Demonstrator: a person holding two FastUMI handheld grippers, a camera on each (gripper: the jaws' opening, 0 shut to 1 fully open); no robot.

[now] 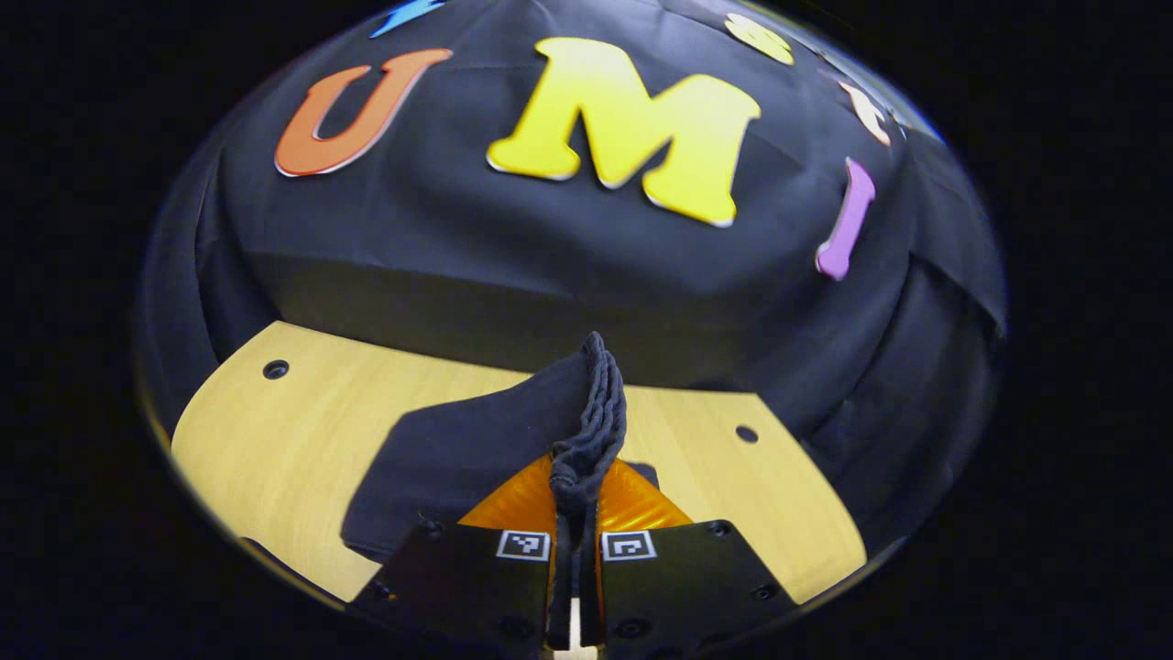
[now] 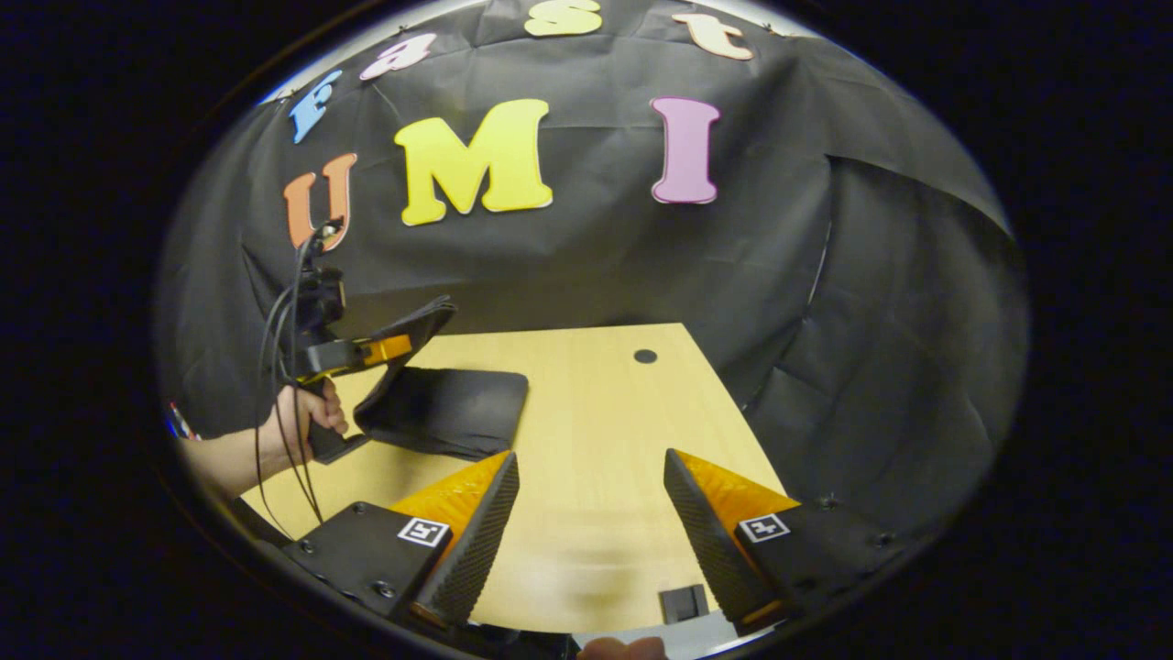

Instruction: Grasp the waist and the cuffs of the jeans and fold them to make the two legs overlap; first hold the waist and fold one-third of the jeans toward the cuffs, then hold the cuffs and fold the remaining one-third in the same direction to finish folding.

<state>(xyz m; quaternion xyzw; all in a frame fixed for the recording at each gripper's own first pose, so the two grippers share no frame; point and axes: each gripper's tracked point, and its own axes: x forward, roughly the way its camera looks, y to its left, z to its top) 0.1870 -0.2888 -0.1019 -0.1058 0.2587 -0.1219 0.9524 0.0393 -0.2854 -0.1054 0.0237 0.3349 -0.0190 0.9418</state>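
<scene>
The left gripper [image 1: 575,527] has its jaws clenched on a bunched edge of the jeans [image 1: 458,458], lifted off the wooden surface [image 1: 302,431]. The right gripper [image 2: 591,532] hangs released, well apart. With only one hold, the fold may sag or twist askew.

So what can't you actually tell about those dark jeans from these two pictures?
- Which end the left gripper pinches, waist or cuffs: in the left gripper view the jeans bunch into a dark ridge.
- How many folds are done: in the right gripper view the jeans are small and uniformly dark.
- The table's near edge: the right gripper cuts it off.
</scene>
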